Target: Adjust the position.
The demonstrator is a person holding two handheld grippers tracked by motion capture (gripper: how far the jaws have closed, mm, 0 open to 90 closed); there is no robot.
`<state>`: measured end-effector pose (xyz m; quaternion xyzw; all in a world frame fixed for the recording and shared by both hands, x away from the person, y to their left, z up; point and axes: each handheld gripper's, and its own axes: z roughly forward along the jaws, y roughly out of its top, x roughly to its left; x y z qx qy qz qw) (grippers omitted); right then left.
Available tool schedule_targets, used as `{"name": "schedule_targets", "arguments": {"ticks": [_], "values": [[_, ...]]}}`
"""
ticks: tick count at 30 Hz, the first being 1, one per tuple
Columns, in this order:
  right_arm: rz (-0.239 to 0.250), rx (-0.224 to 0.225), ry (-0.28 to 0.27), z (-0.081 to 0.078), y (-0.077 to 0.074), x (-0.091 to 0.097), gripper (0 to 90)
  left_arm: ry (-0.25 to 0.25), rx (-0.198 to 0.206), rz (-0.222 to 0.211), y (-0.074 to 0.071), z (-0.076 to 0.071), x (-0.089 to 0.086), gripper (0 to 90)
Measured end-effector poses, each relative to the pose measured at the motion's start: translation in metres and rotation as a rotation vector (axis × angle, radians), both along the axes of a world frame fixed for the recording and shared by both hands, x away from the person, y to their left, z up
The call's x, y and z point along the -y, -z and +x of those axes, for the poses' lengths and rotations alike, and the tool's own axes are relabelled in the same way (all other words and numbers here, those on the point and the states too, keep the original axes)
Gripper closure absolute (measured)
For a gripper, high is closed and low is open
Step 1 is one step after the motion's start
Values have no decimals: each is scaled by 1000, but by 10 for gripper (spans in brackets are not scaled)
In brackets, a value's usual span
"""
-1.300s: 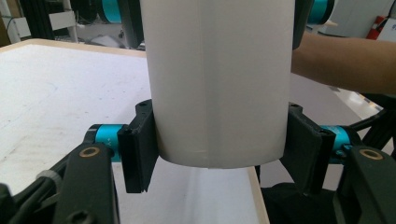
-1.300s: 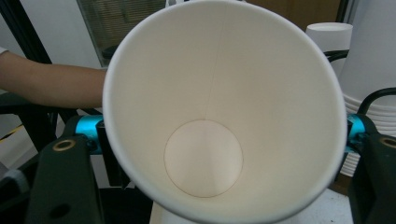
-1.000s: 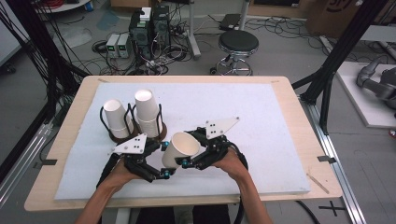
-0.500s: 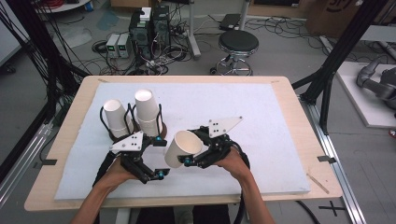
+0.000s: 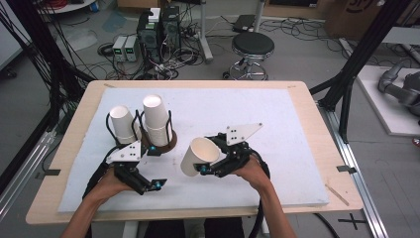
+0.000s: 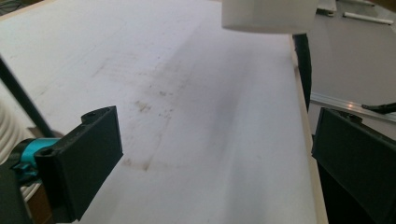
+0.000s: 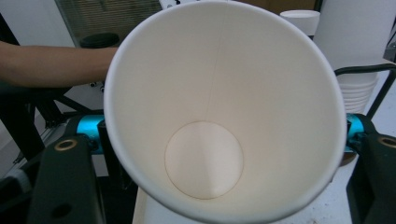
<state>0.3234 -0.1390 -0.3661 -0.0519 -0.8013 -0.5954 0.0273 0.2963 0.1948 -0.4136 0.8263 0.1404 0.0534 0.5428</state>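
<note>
My right gripper (image 5: 213, 161) is shut on a white paper cup (image 5: 198, 156), held tilted above the white mat (image 5: 277, 114). In the right gripper view the cup (image 7: 219, 112) shows its empty inside, with a black jaw on either side. My left gripper (image 5: 157, 167) stands to the cup's left, apart from it. Its jaws have just been opening and stand wide with nothing between them (image 6: 217, 158). In the left gripper view the cup's base (image 6: 268, 14) hangs at the top.
A black wire holder (image 5: 166, 141) at the mat's left carries two stacks of white cups (image 5: 156, 116) (image 5: 121, 124), just behind my left gripper. The stacks (image 7: 355, 46) also show beyond the held cup. A stool (image 5: 252, 47) and equipment stand behind the table.
My left gripper has come away from the cup, slid left toward the table's front, and opened its jaws wider. The right gripper still holds the cup in about the same place.
</note>
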Motion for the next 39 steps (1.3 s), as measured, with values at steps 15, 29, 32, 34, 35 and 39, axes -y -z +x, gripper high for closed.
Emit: {"name": "schedule_targets", "arguments": {"ticks": [15, 29, 32, 34, 35, 39], "values": [[-23, 2, 43, 1, 1, 13, 272, -115, 6, 120, 17, 2, -23, 17], [-23, 7, 46, 3, 2, 16, 273, -201, -4, 77, 25, 2, -35, 17], [-22, 1, 44, 3, 2, 16, 272, -247, -2, 47, 29, 2, -38, 17], [-21, 5, 43, 3, 2, 16, 273, -279, 2, 37, 32, 2, -40, 17], [-23, 3, 41, 3, 2, 17, 273, -290, 4, 36, 33, 2, -41, 18], [-22, 1, 41, 3, 2, 17, 273, -304, -1, 16, 36, 2, -44, 17]]}}
